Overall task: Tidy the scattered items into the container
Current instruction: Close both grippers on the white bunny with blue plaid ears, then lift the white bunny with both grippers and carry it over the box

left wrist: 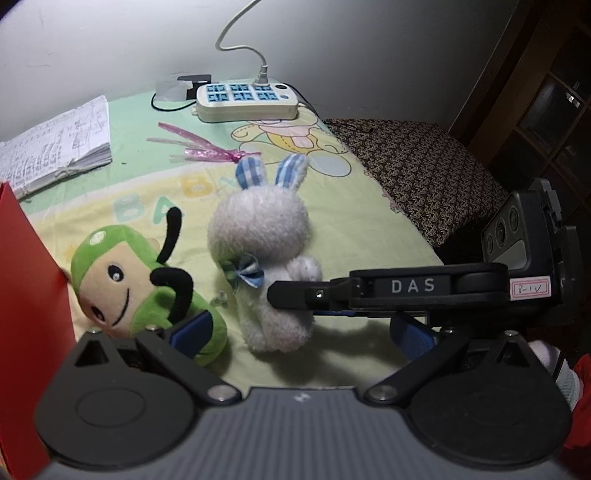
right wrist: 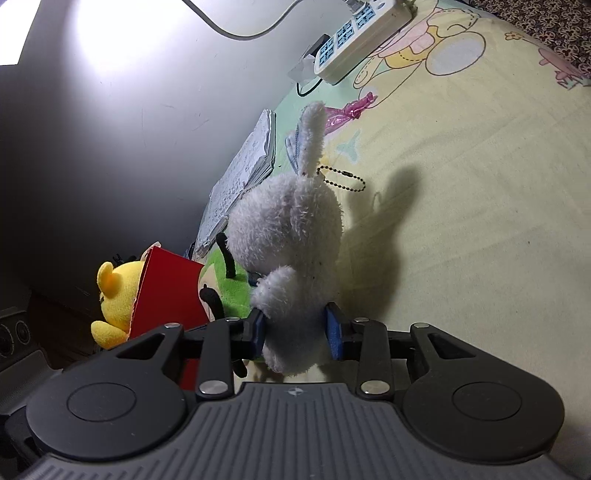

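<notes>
The white bunny (right wrist: 291, 236) is held by the right hand-held gripper (right wrist: 295, 330), pads pressed on its body, above the bed sheet (right wrist: 461, 221). The left hand-held gripper (left wrist: 299, 332) is seen wide open w/ nothing in it, by the green toy (left wrist: 147, 284). A yellow toy (right wrist: 114, 295) behind the red box (right wrist: 166, 288) is shown only in the right view.

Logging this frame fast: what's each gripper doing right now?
Left gripper: open, holding nothing.
Right gripper: shut on the white rabbit plush.

Plain pale wall (left wrist: 332, 44) behind, scuffed, bright light glare (right wrist: 122, 33) high on it. Dark wooden cabinet with glass panes (left wrist: 554, 92) at right. Pastel cartoon-print sheet (left wrist: 351, 229) over surface; dark patterned cloth (left wrist: 417, 162) along far right edge.
</notes>
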Demonstrator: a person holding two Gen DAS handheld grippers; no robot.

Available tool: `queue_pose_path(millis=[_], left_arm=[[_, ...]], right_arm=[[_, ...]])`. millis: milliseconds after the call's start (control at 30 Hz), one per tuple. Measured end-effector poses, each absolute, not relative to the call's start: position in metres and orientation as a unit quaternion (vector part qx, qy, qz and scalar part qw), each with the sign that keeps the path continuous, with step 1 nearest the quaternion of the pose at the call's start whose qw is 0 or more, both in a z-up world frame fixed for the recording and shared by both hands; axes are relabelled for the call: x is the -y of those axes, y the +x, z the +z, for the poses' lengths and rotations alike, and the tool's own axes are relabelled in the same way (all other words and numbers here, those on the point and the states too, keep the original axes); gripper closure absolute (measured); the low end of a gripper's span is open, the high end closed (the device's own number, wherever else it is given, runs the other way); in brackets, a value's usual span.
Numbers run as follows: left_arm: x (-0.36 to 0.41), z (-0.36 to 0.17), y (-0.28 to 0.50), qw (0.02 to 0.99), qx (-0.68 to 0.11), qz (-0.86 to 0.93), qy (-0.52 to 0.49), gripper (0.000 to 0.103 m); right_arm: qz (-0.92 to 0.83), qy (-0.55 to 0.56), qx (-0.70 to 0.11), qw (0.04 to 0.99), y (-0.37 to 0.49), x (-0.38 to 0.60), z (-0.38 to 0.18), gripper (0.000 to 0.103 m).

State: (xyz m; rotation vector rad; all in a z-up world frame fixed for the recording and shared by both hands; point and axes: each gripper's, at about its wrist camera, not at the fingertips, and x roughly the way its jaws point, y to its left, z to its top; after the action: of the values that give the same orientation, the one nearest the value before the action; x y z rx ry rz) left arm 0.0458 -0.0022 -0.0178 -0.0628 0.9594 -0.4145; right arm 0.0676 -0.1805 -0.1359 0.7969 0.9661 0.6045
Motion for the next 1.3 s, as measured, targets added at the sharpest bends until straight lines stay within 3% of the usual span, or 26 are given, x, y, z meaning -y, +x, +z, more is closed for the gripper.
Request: queue_pose_path(millis=[433, 533, 600, 667, 733, 833, 933, 1300], left_arm=[[0.008, -0.028, 0.005, 0.827, -0.479, -0.29, -0.05, 0.001], [0.011, -0.038, 0.005, 0.829, -0.485, -0.274, -0.044, 0.001], [0.007, -0.043, 0.013, 0.83, -0.49, -0.262, -0.057, 0.001], [0.002, -0.047, 0.024, 0.825, -0.497, -0.255, -0.084, 0.001], [-0.002, -0.053, 0.038, 0.822, -0.502, -0.247, -0.106, 0.001], [-0.005, -0.063, 0.051, 0.811, -0.517, -0.239, -0.131, 0.004], [-0.003, -0.071, 0.057, 0.798, -0.533, -0.238, -0.15, 0.017], [0.013, -0.068, 0.049, 0.801, -0.538, -0.236, -0.114, 0.021]], right_arm=[[0.275, 0.398, -0.492, 0.724, 0.015, 0.198, -0.139, 0.068], [0.257, 0.396, -0.48, 0.74, 0.008, 0.204, -0.138, 0.064], [0.251, 0.384, -0.469, 0.754, 0.011, 0.204, -0.132, 0.057], [0.248, 0.374, -0.453, 0.77, 0.015, 0.203, -0.126, 0.043], [0.238, 0.374, -0.436, 0.783, 0.022, 0.203, -0.124, 0.04], [0.219, 0.392, -0.432, 0.782, 0.038, 0.206, -0.133, 0.039], [0.222, 0.416, -0.435, 0.767, 0.05, 0.205, -0.143, 0.039], [0.248, 0.409, -0.463, 0.746, 0.042, 0.2, -0.143, 0.043]])
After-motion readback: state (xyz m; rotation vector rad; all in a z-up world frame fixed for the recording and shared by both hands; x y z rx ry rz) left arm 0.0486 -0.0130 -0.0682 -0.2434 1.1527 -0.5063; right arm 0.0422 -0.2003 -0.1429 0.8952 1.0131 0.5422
